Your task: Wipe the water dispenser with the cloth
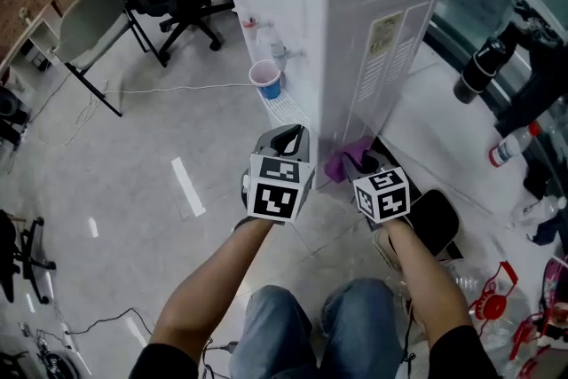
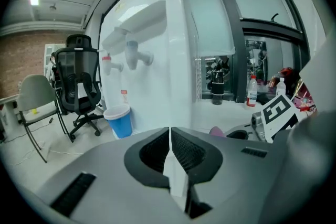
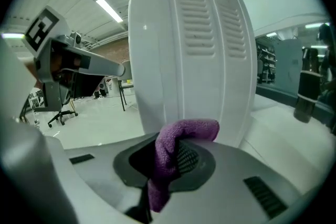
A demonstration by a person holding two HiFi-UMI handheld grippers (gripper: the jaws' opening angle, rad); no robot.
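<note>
Right tool (image 3: 169,162) grips the cloth (image 3: 185,131) (likely soft, light; held by a bunched fold) below the dispenser (image 3: 194,60) at twelve o'clock; left tool (image 2: 170,150) closed, empty.

A tall white plastic water dispenser (image 1: 355,31) stands upright on the floor, with a crumpled purple terry cloth (image 1: 341,162), pinched in the right gripper (image 1: 364,162), against its ribbed side panel's lower part.
</note>
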